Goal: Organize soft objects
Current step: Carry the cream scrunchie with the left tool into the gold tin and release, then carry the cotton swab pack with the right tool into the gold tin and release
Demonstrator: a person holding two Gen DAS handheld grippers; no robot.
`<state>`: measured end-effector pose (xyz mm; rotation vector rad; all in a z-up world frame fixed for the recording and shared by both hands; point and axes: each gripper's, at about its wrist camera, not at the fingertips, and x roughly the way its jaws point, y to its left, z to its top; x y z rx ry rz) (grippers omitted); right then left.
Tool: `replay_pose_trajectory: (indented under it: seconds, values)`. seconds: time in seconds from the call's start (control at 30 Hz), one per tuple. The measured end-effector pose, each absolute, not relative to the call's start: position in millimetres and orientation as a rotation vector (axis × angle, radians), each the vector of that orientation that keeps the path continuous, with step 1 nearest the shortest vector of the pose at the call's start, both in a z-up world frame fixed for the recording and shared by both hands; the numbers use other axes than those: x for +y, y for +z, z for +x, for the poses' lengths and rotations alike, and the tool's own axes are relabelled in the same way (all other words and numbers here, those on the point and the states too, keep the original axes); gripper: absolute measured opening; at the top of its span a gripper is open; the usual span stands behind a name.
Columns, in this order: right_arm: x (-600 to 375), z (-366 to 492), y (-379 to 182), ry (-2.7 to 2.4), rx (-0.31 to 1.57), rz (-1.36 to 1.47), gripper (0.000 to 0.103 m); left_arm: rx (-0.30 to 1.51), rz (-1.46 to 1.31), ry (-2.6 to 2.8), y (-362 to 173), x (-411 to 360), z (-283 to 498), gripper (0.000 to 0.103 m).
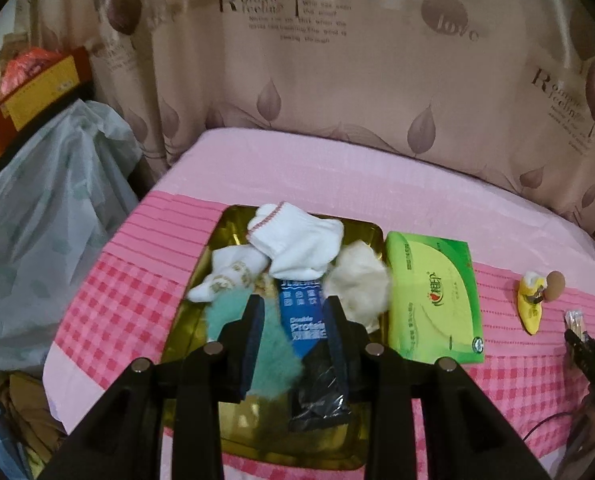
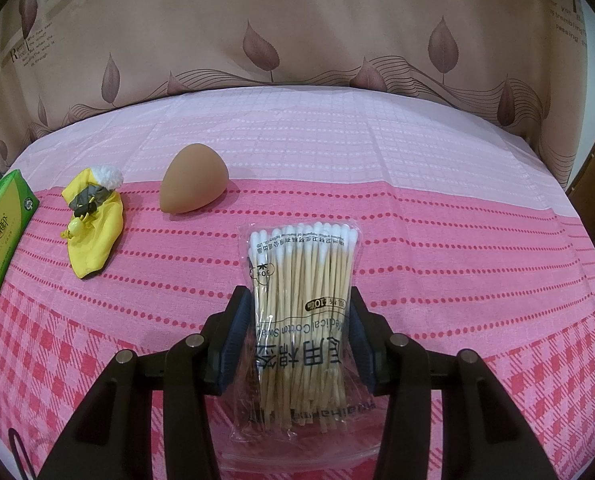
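In the left wrist view a gold tray [image 1: 233, 216] holds white socks [image 1: 297, 240], a cream puff [image 1: 357, 288], a teal fluffy piece [image 1: 233, 312] and a blue-and-black packet [image 1: 305, 320]. My left gripper [image 1: 293, 308] is open, its fingers either side of the packet above the tray. In the right wrist view my right gripper [image 2: 299, 308] is open around a clear bag of cotton swabs [image 2: 303, 300] lying on the pink cloth. A brown egg-shaped sponge [image 2: 193, 180] and a yellow soft toy [image 2: 93, 224] lie to the left.
A green tissue pack [image 1: 433, 300] lies just right of the tray, also showing at the left edge of the right wrist view [image 2: 1, 232]. A beige leaf-print curtain [image 1: 337, 60] hangs behind the table. A plastic bag [image 1: 45, 220] and boxes stand at the left.
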<state>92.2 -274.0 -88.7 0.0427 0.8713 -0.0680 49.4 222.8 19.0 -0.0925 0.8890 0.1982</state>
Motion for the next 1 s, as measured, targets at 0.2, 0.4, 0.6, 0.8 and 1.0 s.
replay_pose_trajectory:
  seconds: [0.2,0.4,0.6,0.8,1.0]
  values:
    - [-274.8,92.8,-89.3,-0.062,0.871,0.048,0.047,0.841,-0.073,0.248,17.5,232.0,27.9,0.032]
    - [-277.7,89.5,-89.3,-0.061,0.877,0.045,0.052,0.852,-0.131,0.286,1.0,252.8,19.5,0.032]
    - [-277.3,83.1,-89.5,-0.073,0.882,0.047,0.053,0.848,-0.172,0.328,-13.6,273.5,13.0,0.032]
    - [-272.3,79.0,-89.0,-0.094,0.880,0.040,0.043,0.847,-0.231,0.375,-28.6,298.3,6.9,0.032]
    - [-259.7,77.9,-86.6,-0.112,0.877,-0.005,0.029,0.850,-0.264,0.411,-38.7,312.9,4.4,0.033]
